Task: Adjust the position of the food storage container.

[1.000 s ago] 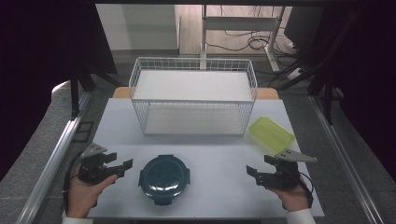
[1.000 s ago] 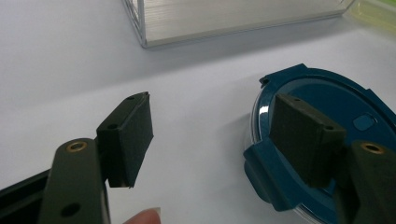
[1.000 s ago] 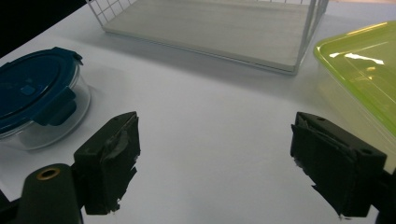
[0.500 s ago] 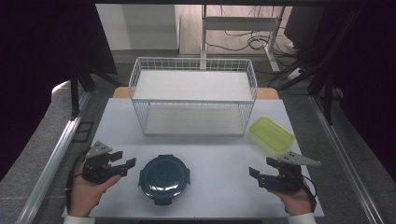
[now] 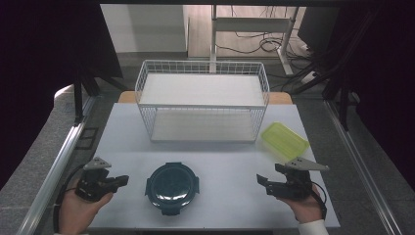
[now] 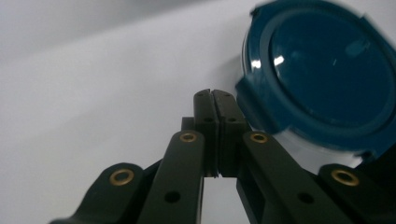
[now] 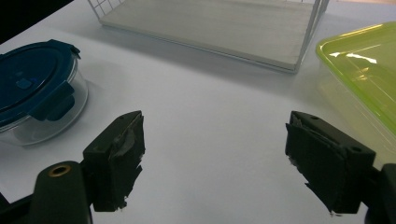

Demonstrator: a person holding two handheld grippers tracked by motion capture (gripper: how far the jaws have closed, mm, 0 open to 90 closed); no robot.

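A round clear container with a dark blue clip lid [image 5: 172,187] sits on the white table near the front edge. My left gripper [image 5: 121,180] lies to its left, pointing at it. Its jaws have just been closing and now stand shut [image 6: 212,98] with nothing between them, a short way from the lid [image 6: 322,70]. At the front right, my right gripper [image 5: 270,174] points left and stands open [image 7: 215,135] over bare table. From there the round container [image 7: 32,84] lies off to the left. A lime-green rectangular container [image 5: 284,140] lies just behind the right gripper.
A white wire basket [image 5: 201,62] with a pale board floor stands across the back middle of the table, and its corner shows in the right gripper view [image 7: 312,29]. The green container [image 7: 369,60] sits beside that corner. Metal rails run along both table sides.
My left gripper's jaws went from open to shut, with nothing in them. The right gripper has stayed where it was, still open.
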